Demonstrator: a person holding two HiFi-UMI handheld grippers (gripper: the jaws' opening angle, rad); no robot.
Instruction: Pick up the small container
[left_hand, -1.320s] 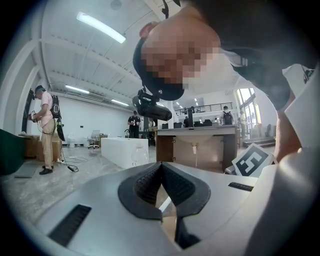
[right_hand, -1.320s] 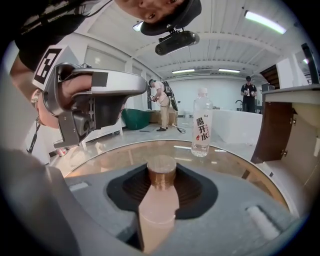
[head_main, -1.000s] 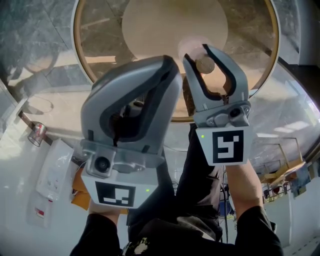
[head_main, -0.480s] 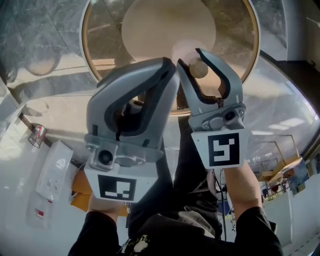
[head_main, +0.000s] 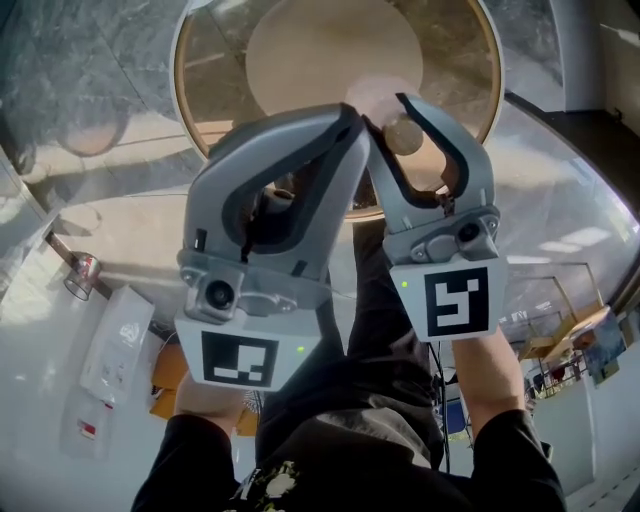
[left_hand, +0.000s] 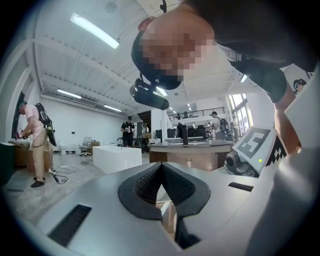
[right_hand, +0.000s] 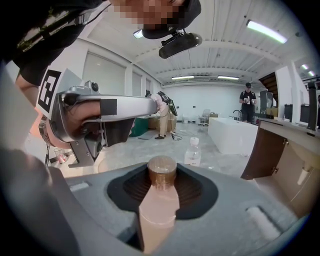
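The small container (right_hand: 159, 200) is a pale peach bottle with a brown round cap. It stands between the jaws of my right gripper (right_hand: 161, 187), which is shut on its body, the cap poking out past the pads. In the head view the right gripper (head_main: 400, 115) is held up in front of me, with the container (head_main: 404, 135) at its tip. My left gripper (head_main: 345, 115) is raised beside it, tip close to the right one. In the left gripper view the left gripper (left_hand: 161, 167) is shut with nothing between its pads.
A round wooden table (head_main: 200, 110) lies beyond the grippers. A small can (head_main: 80, 277) and a white box (head_main: 115, 345) sit at the left. A clear water bottle (right_hand: 193, 151) stands ahead of the right gripper. People stand in the room.
The left gripper has drifted right and up until its tip sits next to the right gripper's tip. The container has stayed in the right gripper's hold.
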